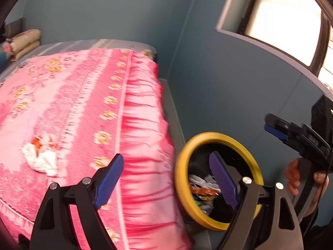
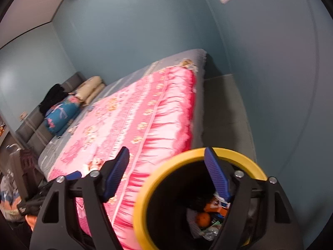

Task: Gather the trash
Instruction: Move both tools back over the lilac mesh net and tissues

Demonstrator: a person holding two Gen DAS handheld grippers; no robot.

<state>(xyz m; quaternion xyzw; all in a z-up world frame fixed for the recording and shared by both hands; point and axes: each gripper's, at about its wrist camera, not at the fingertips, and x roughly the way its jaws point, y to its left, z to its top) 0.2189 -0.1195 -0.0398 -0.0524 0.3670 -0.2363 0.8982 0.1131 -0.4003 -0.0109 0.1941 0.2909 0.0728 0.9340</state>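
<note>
Standing beside the bed's pink floral quilt (image 1: 87, 104), a yellow-rimmed trash bin (image 2: 143, 198) holds wrappers, crumpled paper and an orange fruit (image 2: 203, 218) at its bottom. Both the left gripper (image 1: 166, 179) and the right gripper (image 2: 166, 173) have their blue-padded fingers spread wide with nothing between them, each with one finger over the bin's mouth. A crumpled white tissue (image 1: 41, 160) with orange scraps lies on the quilt, well apart from the bin.
</note>
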